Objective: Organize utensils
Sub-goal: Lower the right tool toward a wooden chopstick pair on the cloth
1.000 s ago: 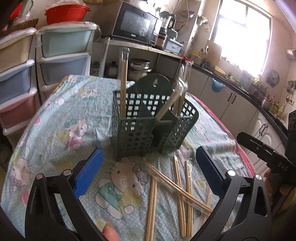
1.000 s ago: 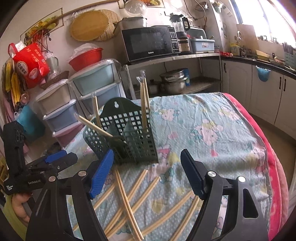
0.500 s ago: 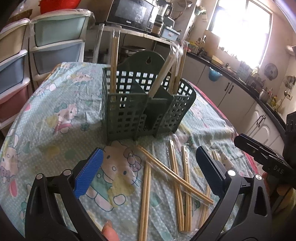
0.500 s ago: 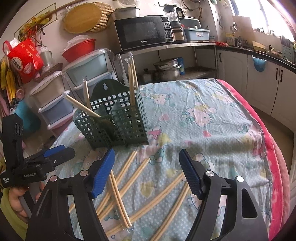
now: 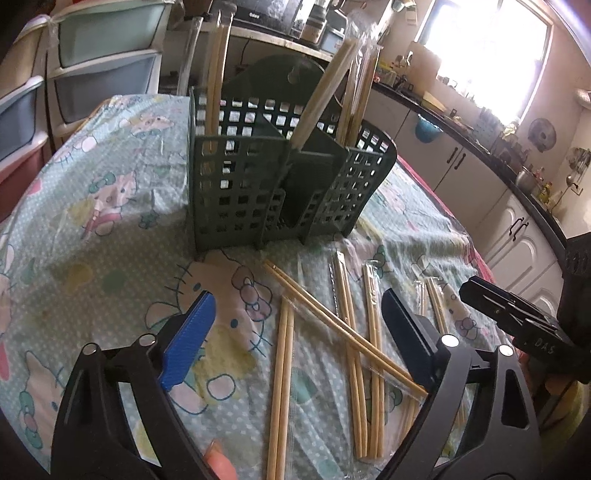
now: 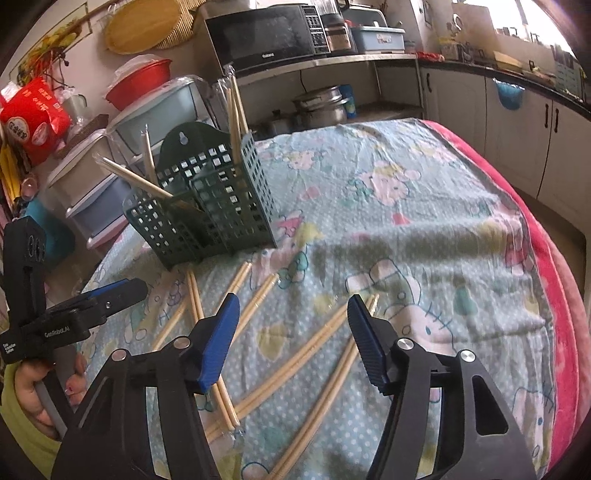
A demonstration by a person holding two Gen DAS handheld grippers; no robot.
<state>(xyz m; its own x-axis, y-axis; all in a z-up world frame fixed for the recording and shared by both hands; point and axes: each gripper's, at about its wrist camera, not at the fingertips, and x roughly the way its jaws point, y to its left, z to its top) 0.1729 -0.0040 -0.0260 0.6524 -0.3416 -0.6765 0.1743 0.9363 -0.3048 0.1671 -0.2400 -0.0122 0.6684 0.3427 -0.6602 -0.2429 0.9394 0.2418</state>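
home kitchen | microwave (image 6: pixel 271 35) top centre | cabinets (image 6: pixel 517 110) and counter right | drawers (image 5: pixel 92 55) upper left

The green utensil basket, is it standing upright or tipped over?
Upright. The green utensil basket stands on its base on the tablecloth, with chopstick pairs sticking up from it.

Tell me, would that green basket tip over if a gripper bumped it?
Probably it would slide or rock easily: the green basket is perforated plastic, so likely light. It stands tall on a soft, wrinkled tablecloth, and the chopsticks standing in it rise well above the rim, so a high bump might tip it.
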